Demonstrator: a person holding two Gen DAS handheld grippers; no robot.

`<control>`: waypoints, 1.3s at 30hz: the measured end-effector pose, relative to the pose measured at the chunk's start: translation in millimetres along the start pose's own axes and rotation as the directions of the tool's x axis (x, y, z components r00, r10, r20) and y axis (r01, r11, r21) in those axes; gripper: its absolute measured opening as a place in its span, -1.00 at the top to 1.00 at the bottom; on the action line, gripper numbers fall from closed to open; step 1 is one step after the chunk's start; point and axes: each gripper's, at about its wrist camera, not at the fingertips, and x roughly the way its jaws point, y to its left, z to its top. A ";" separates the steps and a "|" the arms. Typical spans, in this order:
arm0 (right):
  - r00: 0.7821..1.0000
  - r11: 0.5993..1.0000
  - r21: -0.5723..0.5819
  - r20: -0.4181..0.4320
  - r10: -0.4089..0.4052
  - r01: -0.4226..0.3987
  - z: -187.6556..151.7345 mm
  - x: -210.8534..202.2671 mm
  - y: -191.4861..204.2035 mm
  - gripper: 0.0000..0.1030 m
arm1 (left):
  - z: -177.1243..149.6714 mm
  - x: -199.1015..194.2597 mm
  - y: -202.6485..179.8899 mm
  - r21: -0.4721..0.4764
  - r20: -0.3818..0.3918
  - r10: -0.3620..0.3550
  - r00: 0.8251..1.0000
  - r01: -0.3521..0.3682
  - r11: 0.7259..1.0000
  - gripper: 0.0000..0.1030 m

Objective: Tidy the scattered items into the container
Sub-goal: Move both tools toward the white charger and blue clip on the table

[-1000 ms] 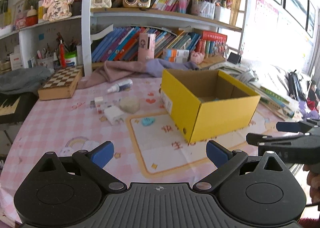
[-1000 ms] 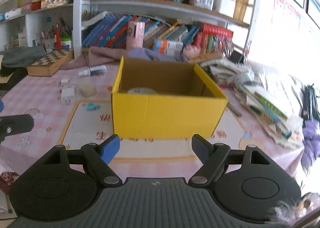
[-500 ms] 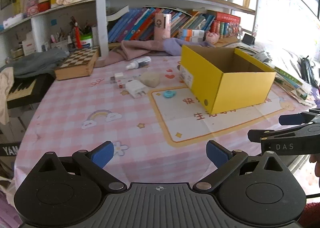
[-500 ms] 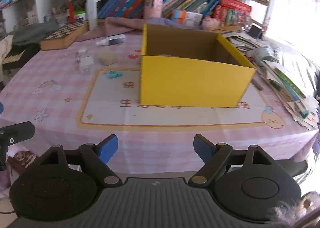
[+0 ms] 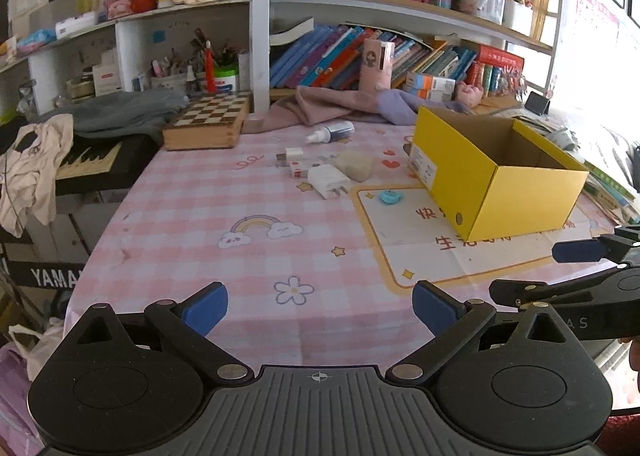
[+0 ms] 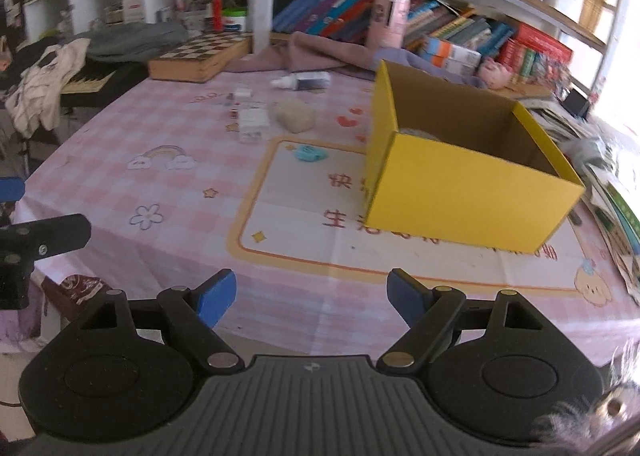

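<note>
1. On the counter (image 5: 192, 216) stands an open yellow box (image 6: 472, 192), a pale rounded thing barely visible inside.
2. Beside it lie a white charger (image 5: 329, 181), beige lump (image 5: 356, 169), blue clip (image 5: 390, 196) and small bottle (image 5: 330, 133).
3. Left hand-held gripper (image 5: 320, 306) and right hand-held gripper (image 6: 311, 296) both gape wide, empty.

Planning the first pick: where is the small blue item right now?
In both wrist views the small blue item lies on the mat's far left corner, between the white charger and the yellow box.

Yellow box (image 6: 460, 196) on pink tablecloth (image 6: 168, 192), open-topped.
</note>
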 end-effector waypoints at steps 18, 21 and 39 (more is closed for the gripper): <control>0.998 0.994 -0.088 0.010 0.058 -0.057 27.7 35.0 10.8 -0.54 | 19.5 29.7 10.5 -0.027 0.002 0.042 0.999 -0.042 0.999 -0.95; 0.998 0.993 -0.101 0.014 0.065 -0.063 37.5 44.2 10.1 -0.54 | 26.4 38.5 12.2 -0.027 0.002 0.050 0.999 -0.050 0.998 -0.95; 0.991 0.972 -0.190 -0.019 0.136 -0.137 85.6 110.6 8.4 -0.43 | 72.7 102.6 20.6 -0.046 -0.005 0.074 0.997 -0.075 0.996 -0.93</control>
